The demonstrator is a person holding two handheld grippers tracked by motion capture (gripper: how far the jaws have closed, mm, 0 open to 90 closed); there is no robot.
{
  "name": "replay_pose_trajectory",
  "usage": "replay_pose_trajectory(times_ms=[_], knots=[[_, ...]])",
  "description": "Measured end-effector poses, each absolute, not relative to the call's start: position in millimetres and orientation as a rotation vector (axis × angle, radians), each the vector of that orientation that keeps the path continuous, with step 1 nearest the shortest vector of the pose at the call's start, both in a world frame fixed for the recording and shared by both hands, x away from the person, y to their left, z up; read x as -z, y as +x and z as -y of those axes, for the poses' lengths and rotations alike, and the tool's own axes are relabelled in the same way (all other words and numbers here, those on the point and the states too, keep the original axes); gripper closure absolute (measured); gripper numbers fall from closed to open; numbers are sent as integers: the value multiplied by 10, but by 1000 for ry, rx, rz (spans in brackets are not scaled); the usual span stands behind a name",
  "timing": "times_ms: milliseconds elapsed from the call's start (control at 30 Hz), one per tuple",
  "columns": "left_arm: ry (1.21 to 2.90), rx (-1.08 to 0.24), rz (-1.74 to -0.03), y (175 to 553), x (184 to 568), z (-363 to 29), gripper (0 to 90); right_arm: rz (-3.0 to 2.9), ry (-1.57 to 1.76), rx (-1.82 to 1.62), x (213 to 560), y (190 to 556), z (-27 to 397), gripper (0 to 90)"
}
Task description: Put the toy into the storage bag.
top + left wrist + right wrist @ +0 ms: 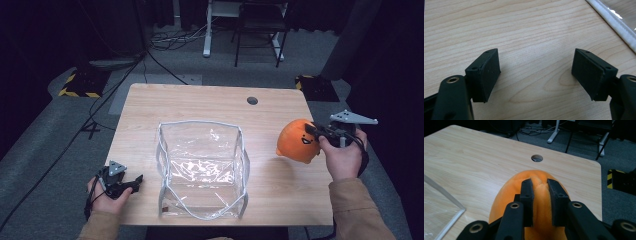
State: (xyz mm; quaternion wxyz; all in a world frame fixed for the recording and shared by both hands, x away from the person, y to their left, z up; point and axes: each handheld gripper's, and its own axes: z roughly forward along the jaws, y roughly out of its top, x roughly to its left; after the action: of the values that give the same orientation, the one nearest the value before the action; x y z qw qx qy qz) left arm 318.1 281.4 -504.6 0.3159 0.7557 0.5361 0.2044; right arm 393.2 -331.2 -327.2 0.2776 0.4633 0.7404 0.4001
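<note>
Pale wooden table [210,107] with a cable hole [252,100], grey carpeted floor [45,150] and dark surroundings beyond. Orange plush toy [296,140] near the right edge, pinched by the right gripper [312,131]. Clear plastic bag [202,170] standing mid-table. Left gripper [131,184] spread wide, empty, at the near-left corner.

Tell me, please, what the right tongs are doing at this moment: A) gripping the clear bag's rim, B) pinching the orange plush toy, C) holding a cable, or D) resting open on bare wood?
B: in the right gripper view the right tongs are closed into a fold of the orange plush toy, which the high view shows beside the clear bag.
</note>
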Motion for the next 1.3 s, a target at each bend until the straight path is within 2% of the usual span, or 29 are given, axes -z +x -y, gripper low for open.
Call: replay_pose_trajectory(times_ms=[467, 1300], knots=[[1993, -532, -1406, 3189, 5046, -2810, 232, -1996, 1154, -1141, 2842, 3799, 3189, 763], [1992, -532, -1406, 3190, 5046, -2810, 232, -2022, 1029, -1265, 2394, 3822, 2909, 774]])
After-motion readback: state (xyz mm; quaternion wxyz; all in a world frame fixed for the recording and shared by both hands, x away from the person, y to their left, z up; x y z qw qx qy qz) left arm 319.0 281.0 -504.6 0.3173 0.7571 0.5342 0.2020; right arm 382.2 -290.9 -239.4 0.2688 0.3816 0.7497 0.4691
